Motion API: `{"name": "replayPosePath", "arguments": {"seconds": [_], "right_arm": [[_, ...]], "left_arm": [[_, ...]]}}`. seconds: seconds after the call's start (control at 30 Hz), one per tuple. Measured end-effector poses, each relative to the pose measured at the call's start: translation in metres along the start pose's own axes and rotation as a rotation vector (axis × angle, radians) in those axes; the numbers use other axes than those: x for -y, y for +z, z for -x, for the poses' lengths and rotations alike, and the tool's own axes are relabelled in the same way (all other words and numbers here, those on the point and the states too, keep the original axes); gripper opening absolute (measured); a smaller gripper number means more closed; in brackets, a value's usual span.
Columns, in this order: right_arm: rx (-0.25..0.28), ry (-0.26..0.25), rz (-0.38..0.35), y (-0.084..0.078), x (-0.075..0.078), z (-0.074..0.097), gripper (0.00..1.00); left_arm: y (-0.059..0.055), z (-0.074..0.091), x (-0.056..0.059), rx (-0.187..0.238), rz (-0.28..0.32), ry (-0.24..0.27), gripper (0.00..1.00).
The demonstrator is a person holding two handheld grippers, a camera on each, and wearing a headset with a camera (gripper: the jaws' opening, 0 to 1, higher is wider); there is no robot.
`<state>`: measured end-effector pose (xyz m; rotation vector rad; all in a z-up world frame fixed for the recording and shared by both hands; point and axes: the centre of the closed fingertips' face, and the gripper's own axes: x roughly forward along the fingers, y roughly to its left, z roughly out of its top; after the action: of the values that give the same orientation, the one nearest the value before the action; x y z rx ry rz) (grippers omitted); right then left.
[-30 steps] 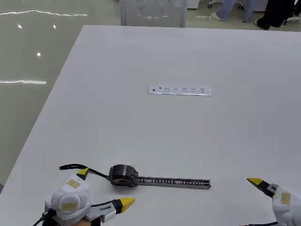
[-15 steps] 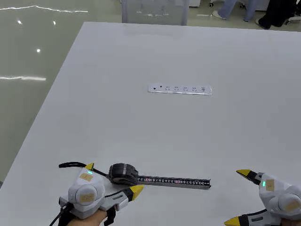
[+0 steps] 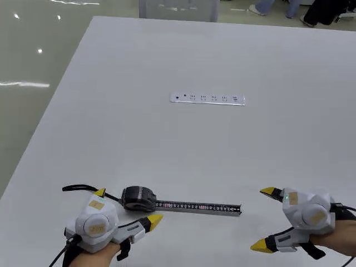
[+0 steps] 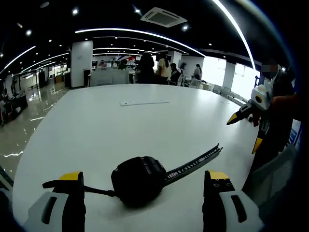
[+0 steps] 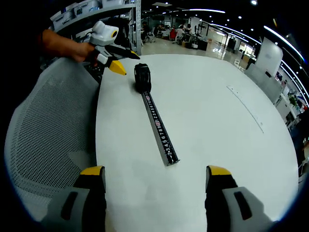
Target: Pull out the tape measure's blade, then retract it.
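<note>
Left gripper [image 3: 127, 206], lower left of the head view: jaws are spread and empty, angled rightward, just beside the tape measure case [image 3: 139, 198]. Right gripper [image 3: 263, 218], lower right: jaws are spread and empty, pointed leftward, held apart from the blade [image 3: 197, 207] tip. The blade is laid extended on the tabletop [image 3: 194, 144]. Pull-out is judged done; retraction is called for next, with the case to be steadied first. Power strip [image 3: 207, 98] is noted beyond.

The rounded white left gripper [image 3: 127, 206] and right gripper [image 3: 262, 218] are showing yellow jaw tips, tan stickers [image 3: 96, 228], and seemingly a black cable [image 3: 62, 255].
</note>
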<state>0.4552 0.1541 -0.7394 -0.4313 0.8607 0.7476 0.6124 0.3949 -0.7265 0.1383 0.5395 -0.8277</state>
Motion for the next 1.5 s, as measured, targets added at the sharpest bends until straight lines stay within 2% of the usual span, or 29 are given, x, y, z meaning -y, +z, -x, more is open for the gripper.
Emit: {"name": "replayPosePath", "arguments": {"seconds": [0.1,0.2,0.27,0.37,0.4,0.5,0.57,0.7,0.8,0.87,1.0,1.03,1.2,1.3,1.37,1.5], "right_arm": [[-0.003,0.0,-0.001,0.0,0.001,0.0,0.86],[-0.019,-0.005,0.018,0.001,0.009,-0.001,0.84],[-0.022,-0.004,0.024,0.003,0.014,-0.002,0.83],[-0.045,0.019,0.05,0.007,0.02,-0.003,0.82],[-0.052,0.022,0.059,0.007,0.022,-0.003,0.82],[-0.075,0.035,0.075,0.009,0.029,-0.005,0.79],[-0.088,0.046,0.086,0.01,0.032,-0.008,0.78],[-0.101,0.059,0.101,0.011,0.038,-0.02,0.73],[-0.122,0.082,0.11,0.009,0.036,-0.03,0.69],[-0.13,0.092,0.114,0.009,0.036,-0.037,0.68],[-0.145,0.108,0.129,0.01,0.034,-0.045,0.63],[-0.15,0.115,0.128,0.009,0.034,-0.048,0.62],[-0.156,0.12,0.125,0.008,0.034,-0.049,0.53],[-0.184,0.142,0.092,-0.005,0.036,-0.06,0.5],[-0.168,0.155,0.053,-0.006,0.034,-0.065,0.48],[-0.185,0.155,0.065,-0.011,0.034,-0.071,0.38]], "left_arm": [[0.001,0.0,-0.002,0.011,-0.004,0.008,1.0],[0.004,-0.003,-0.004,0.013,0.012,0.009,1.0],[0.011,-0.002,-0.007,0.034,0.057,0.029,1.0],[0.033,0.001,-0.013,0.13,0.07,0.074,1.0],[0.03,0.001,-0.013,0.114,0.072,0.075,1.0],[0.025,-0.004,-0.017,0.112,0.065,0.091,1.0],[0.017,-0.009,-0.018,0.088,0.088,0.091,1.0],[0.009,-0.024,-0.017,0.075,0.073,0.096,1.0],[0.007,-0.026,-0.014,0.079,0.053,0.099,1.0],[0.007,-0.026,-0.013,0.089,0.011,0.094,1.0],[0.008,-0.025,-0.013,0.097,0.002,0.096,1.0],[0.008,-0.025,-0.01,0.095,0.001,0.088,1.0],[0.007,-0.026,-0.008,0.092,-0.003,0.084,1.0],[0.0,-0.032,-0.004,0.075,-0.02,0.068,1.0],[-0.003,-0.033,-0.006,0.068,-0.023,0.066,1.0],[-0.003,-0.033,-0.011,0.068,-0.011,0.076,1.0]]}}
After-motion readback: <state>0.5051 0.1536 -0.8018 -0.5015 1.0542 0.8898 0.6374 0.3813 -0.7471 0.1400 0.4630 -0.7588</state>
